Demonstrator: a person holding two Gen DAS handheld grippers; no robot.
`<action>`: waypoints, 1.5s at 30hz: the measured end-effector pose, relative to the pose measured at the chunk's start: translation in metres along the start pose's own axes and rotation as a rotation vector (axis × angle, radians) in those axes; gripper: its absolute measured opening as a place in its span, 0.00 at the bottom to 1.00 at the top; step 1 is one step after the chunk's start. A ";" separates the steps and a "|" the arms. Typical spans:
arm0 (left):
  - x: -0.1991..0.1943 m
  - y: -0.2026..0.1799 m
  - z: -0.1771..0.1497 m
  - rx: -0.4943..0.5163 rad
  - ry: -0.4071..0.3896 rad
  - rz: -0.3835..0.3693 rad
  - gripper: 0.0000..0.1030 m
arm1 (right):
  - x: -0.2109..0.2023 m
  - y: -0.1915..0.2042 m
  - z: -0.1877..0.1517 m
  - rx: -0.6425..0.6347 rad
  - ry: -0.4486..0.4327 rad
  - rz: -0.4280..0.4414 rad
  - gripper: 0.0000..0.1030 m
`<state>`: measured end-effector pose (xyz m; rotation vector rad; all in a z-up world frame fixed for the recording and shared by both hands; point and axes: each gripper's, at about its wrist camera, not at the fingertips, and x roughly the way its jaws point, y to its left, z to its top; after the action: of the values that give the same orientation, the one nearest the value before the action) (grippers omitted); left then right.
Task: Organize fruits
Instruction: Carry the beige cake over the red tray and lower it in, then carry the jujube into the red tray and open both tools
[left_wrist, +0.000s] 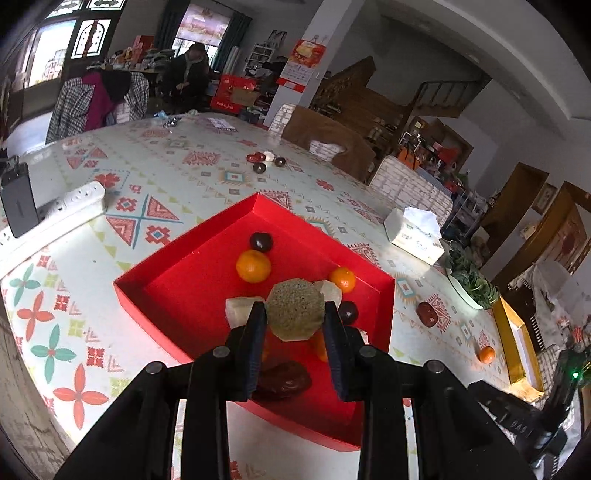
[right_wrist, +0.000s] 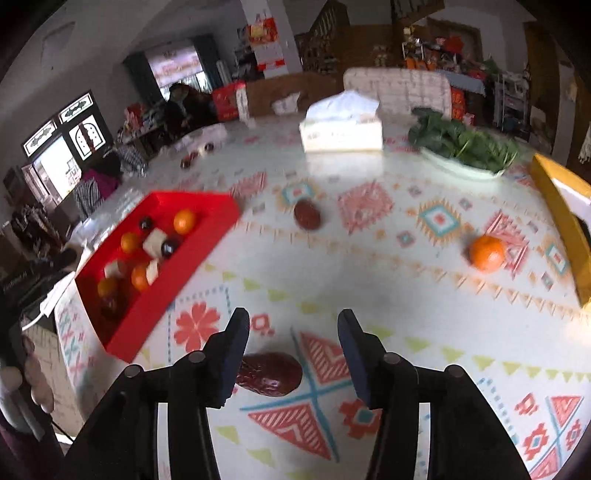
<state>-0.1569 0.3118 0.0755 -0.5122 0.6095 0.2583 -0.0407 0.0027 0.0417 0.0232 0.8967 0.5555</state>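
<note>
We see the left gripper (left_wrist: 295, 314) clamped on a greenish cut fruit chunk (left_wrist: 295, 309) above the red tray (left_wrist: 207, 258) (already holding oranges and dark fruits). The right gripper (right_wrist: 291, 325) stands apart, empty, a red date (right_wrist: 271, 373) beside its left finger.

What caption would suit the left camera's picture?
Left gripper fingers holding a greenish chunk over a red tray of fruit.

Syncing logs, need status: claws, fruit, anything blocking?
Left claw shut on greenish chunk over red tray. Right claw open, empty, red date beneath it. Nothing blocking.
</note>
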 end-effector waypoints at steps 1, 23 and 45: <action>0.001 0.001 -0.001 0.003 0.004 -0.003 0.29 | 0.004 0.001 -0.002 -0.002 0.015 0.009 0.54; 0.001 0.008 0.000 0.006 0.016 -0.013 0.29 | 0.018 0.030 -0.040 -0.191 0.147 0.008 0.54; -0.006 0.013 0.025 0.091 -0.040 0.036 0.29 | -0.011 0.075 0.030 -0.158 0.024 0.102 0.36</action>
<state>-0.1548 0.3353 0.0919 -0.4081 0.5896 0.2731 -0.0573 0.0679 0.0868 -0.0811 0.8767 0.7218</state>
